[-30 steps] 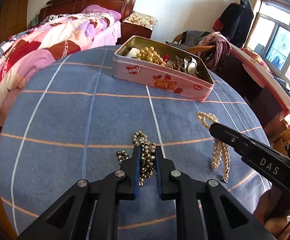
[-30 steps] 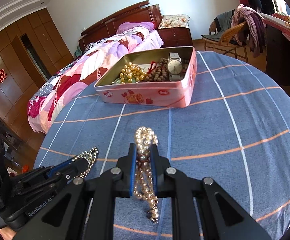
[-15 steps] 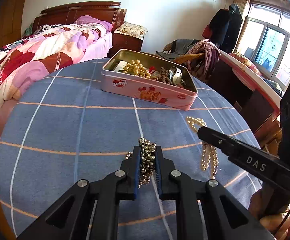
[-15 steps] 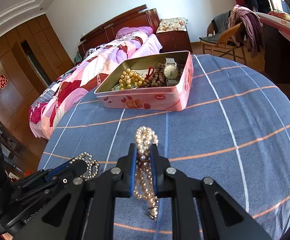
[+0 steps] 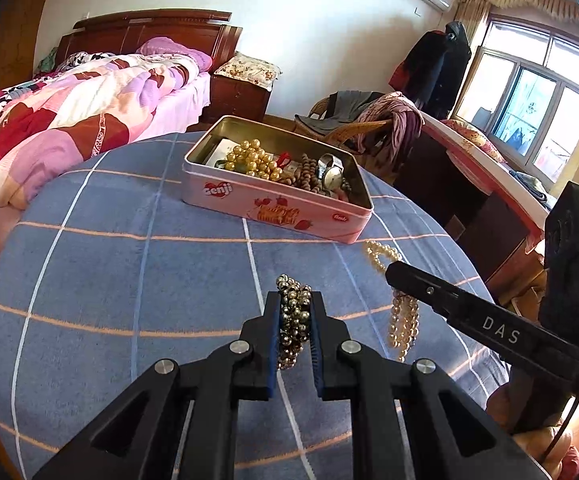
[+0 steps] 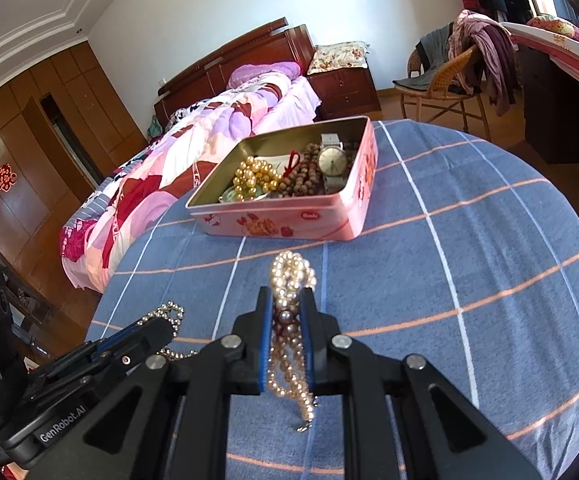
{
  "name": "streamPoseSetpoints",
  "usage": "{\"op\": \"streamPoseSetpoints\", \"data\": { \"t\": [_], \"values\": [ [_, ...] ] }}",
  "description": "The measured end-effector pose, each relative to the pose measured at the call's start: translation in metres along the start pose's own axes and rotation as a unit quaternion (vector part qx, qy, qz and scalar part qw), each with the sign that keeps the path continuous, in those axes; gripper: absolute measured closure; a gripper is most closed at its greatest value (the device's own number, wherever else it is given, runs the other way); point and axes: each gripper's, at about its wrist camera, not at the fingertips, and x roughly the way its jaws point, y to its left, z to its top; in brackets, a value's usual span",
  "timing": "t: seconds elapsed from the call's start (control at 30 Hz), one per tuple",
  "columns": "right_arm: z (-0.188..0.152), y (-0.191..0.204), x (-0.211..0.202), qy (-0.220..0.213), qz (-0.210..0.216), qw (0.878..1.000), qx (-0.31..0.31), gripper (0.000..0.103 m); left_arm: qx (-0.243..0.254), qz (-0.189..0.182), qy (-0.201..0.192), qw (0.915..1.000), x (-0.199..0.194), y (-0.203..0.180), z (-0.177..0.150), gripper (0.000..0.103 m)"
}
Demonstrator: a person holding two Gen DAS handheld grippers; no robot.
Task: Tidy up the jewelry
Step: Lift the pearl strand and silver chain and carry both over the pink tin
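Note:
A pink tin box [image 5: 273, 210] stands open on the blue checked tablecloth, holding gold beads, brown beads and a watch; it also shows in the right wrist view [image 6: 289, 224]. My left gripper [image 5: 295, 304] is shut on a dark metallic bead chain [image 5: 294, 320], held above the cloth in front of the box. My right gripper [image 6: 287, 300] is shut on a pearl necklace [image 6: 291, 276], which hangs below the fingers. The pearl necklace [image 5: 403, 316] and right gripper show at the right in the left wrist view. The bead chain [image 6: 169, 314] shows at lower left in the right wrist view.
The round table [image 5: 109, 260] drops off on all sides. A bed [image 5: 69, 120] lies to the left, a wicker chair with clothes [image 6: 449, 76] behind the box, and a desk [image 5: 469, 184] to the right.
Both grippers have lifted with their jewelry and moved closer to the tin box. The bead chain has come fully off the cloth.

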Motion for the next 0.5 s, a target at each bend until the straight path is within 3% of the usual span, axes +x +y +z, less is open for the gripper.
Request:
{"op": "streamPoseSetpoints", "data": {
  "t": [0.2,0.5],
  "values": [
    [0.007,-0.005,0.001,-0.004,-0.01,1.0,0.0,0.087,0.003,-0.001,-0.004,1.0,0.002,0.001,0.007,0.09],
    [0.056,-0.005,-0.011,-0.063,-0.008,0.998,-0.005,0.087,0.009,-0.007,-0.067,0.9977,0.0,0.006,0.065,0.09]
  ]
}}
